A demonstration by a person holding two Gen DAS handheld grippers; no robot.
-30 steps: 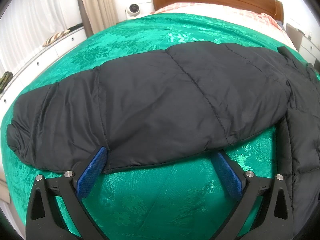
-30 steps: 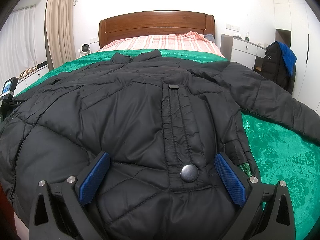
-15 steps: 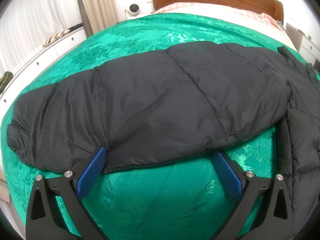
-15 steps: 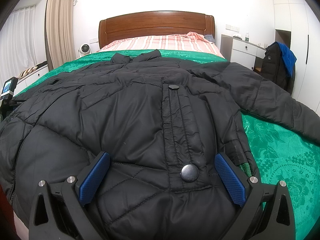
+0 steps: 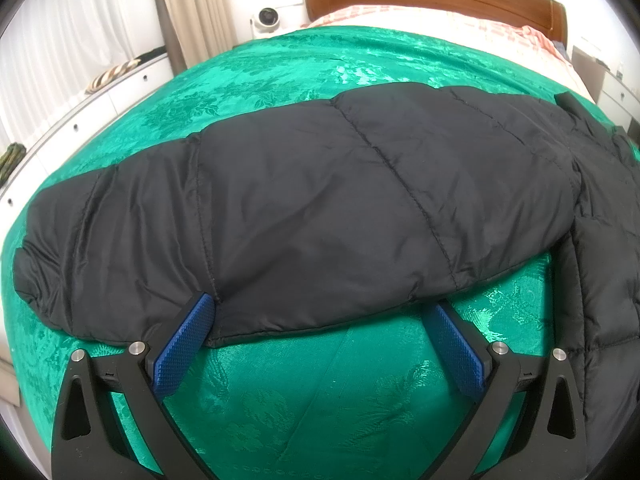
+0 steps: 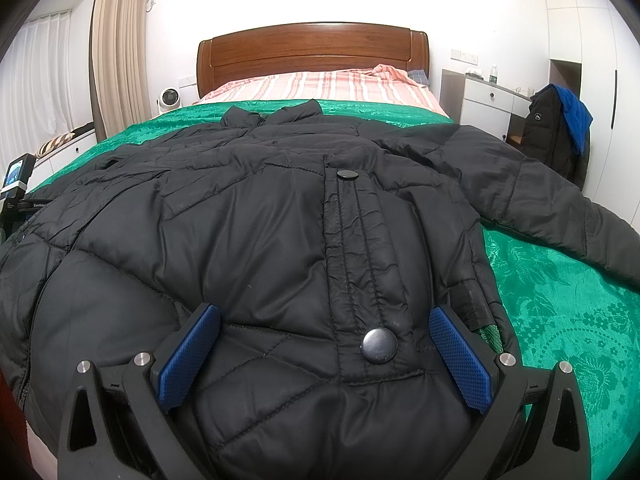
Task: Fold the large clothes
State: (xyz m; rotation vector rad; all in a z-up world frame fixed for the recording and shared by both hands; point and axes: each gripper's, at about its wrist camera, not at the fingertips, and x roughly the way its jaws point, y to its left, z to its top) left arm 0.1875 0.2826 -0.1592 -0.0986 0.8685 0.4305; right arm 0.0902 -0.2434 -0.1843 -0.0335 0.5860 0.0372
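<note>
The puffy black quilted jacket [image 6: 280, 220] lies front-up across the green patterned bedspread [image 6: 560, 300], filling mid-frame. Our left gripper [image 5: 320, 344] and right gripper [image 6: 324, 344] gape wide, holding nothing. We should pinch the outstretched sleeve [image 5: 300, 208] deeply, since padding looks slippery.

A bed [image 6: 560, 320] with a green cover carries a black padded jacket [image 6: 260, 232], sleeves spread.
</note>
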